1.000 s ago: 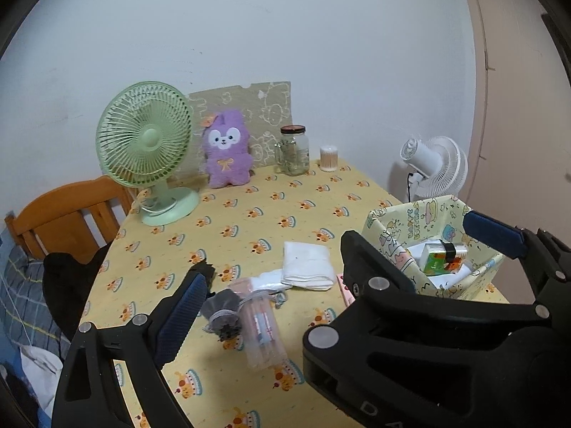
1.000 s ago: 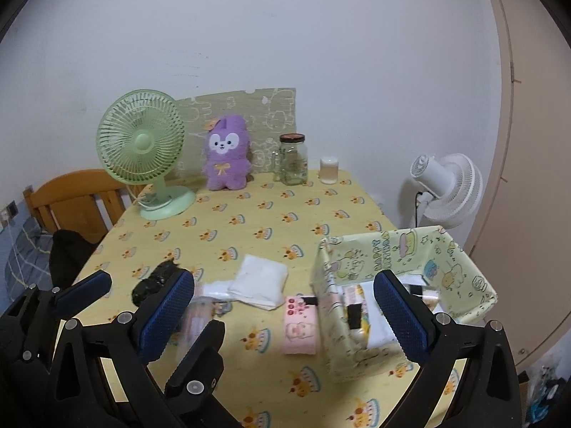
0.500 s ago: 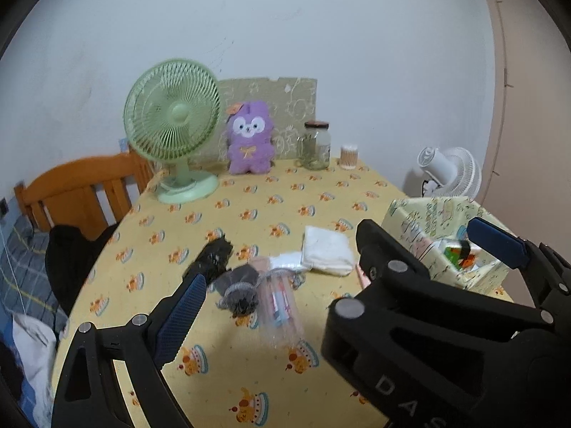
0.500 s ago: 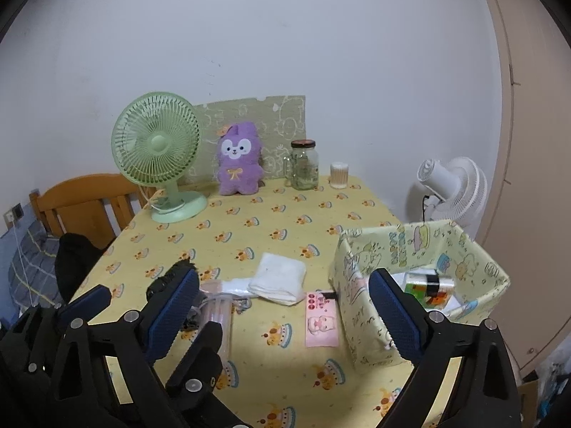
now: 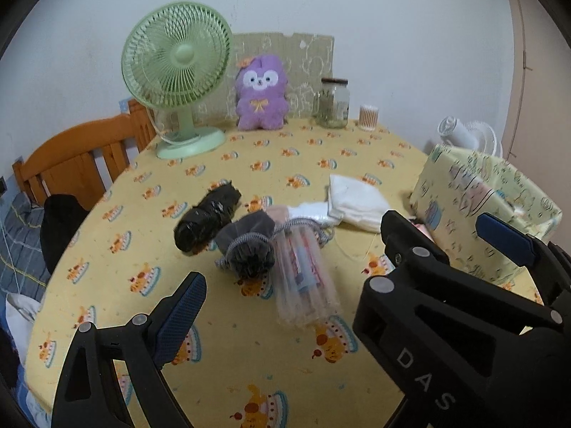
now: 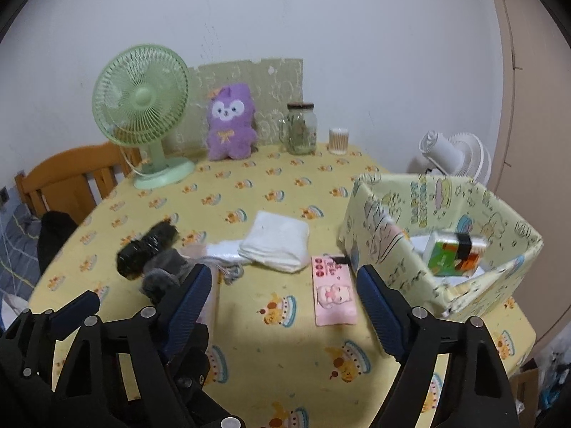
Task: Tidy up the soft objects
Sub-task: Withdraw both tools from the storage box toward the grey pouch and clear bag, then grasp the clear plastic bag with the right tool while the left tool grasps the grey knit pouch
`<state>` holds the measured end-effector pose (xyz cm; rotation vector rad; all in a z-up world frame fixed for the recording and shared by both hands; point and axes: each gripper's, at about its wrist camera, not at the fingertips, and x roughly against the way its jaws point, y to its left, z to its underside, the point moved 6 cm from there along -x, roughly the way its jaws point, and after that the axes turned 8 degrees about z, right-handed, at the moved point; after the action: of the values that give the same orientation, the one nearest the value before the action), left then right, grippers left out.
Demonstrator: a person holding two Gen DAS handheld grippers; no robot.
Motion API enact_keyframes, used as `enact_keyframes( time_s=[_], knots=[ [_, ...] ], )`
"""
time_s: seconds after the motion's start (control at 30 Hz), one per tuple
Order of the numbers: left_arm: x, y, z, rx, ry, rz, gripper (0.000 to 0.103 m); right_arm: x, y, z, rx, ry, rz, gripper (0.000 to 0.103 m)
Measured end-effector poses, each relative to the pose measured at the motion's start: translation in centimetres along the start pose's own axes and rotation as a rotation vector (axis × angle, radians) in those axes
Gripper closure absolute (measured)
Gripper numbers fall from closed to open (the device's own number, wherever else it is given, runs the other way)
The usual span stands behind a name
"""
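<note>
Both tongs stand apart and hold nothing: our right tongs (image 6: 282,306) have just been narrowing with only bare tabletop (image 6: 271,353) between the pads, and our left tongs (image 5: 339,267) gape wide.

Taking the pink tissue pack (image 6: 332,290) as our landmark, it lies nearest, just ahead of the right tongs and just beside the patterned box (image 6: 421,267). We judge it light and squashy with a slick wrapper, best pinched across its short width. Left of it lie a clear pouch (image 5: 303,278), a grey drawstring bag (image 5: 249,246) and a black roll (image 5: 207,214), all limp. Just beyond it sits the folded white cloth (image 6: 276,242), which would sag, so we would take it at the thick folded edge. Farthest back stands the purple plush (image 6: 231,123), light and springy, best gripped at its body.
</note>
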<state>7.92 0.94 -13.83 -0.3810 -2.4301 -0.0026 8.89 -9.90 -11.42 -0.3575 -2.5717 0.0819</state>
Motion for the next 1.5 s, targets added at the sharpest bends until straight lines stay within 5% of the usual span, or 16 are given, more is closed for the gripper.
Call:
enact_keyframes(
  time_s=[0.6,0.9,1.17,1.5],
  knots=[
    [-2.2,3.9,0.0,0.036,0.042,-0.047,0.015,-3.9,4.6,0.8,0.018,0.112,-0.138,0.021],
    [-3.4,6.1,1.5,0.064,0.118,-0.095,0.018,-6.1,7.3,2.5,0.041,0.226,-0.212,0.042],
    [-3.3,5.8,1.7,0.055,0.122,-0.075,0.020,-6.3,7.9,3.0,0.066,0.249,-0.251,0.082],
    [-2.9,4.1,0.1,0.037,0.073,-0.076,0.020,-4.2,5.0,1.4,0.044,0.170,-0.214,0.083]
  ],
)
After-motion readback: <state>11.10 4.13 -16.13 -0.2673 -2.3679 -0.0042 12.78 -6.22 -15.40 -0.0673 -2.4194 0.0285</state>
